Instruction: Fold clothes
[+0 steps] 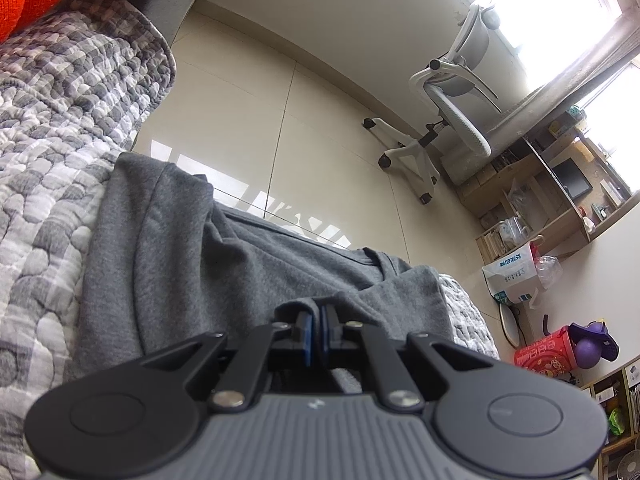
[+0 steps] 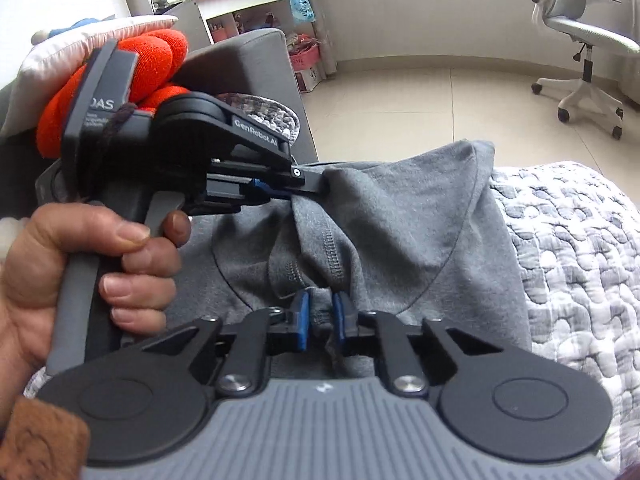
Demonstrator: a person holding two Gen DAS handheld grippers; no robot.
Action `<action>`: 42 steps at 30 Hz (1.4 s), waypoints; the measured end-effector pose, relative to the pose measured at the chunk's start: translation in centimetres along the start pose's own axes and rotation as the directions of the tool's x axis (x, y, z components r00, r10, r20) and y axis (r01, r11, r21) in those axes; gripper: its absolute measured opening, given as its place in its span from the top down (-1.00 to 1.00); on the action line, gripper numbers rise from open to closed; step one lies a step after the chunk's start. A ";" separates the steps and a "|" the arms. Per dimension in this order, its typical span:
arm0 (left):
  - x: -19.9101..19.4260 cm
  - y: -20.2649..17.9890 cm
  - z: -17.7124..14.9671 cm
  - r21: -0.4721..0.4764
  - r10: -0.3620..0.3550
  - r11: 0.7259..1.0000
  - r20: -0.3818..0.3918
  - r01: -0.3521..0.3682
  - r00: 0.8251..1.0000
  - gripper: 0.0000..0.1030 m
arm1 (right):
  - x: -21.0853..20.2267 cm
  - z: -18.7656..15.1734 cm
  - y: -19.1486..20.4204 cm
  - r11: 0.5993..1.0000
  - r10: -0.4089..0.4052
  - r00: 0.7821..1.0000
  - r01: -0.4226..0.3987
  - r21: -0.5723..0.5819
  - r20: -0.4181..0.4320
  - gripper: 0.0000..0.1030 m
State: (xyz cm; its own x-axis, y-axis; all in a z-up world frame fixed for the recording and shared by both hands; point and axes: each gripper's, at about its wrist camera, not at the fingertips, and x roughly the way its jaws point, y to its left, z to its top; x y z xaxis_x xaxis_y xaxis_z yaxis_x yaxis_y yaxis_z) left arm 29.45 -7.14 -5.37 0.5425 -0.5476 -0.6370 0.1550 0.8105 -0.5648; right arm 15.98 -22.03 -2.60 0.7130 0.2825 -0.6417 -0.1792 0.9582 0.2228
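We read "GenRobot.AI" in white on the black left gripper, held by a bare hand; its jaws are clamped tight on a bunched fold of the grey cotton garment. The right gripper, jaws narrowly parted, pinches a stitched fold. The garment lies on the grey-and-white quilted bedcover.

Checked quilt, white office chair, orange cushion.
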 end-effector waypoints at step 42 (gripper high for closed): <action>-2.3 0.4 0.3 0.014 0.014 1.000 0.186 -0.017 0.983 0.97 | -0.6 -2.0 5.7 0.922 -0.072 0.976 0.144 -0.360 0.205 0.92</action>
State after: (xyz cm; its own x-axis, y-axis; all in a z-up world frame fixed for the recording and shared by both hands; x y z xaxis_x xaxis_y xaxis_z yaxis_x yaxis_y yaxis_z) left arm 28.50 -5.47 -4.02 0.6884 -0.4885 -0.5361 0.1580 0.8224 -0.5466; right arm 13.18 -16.69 -2.42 0.8478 0.1974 -0.4922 -0.3065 0.9398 -0.1510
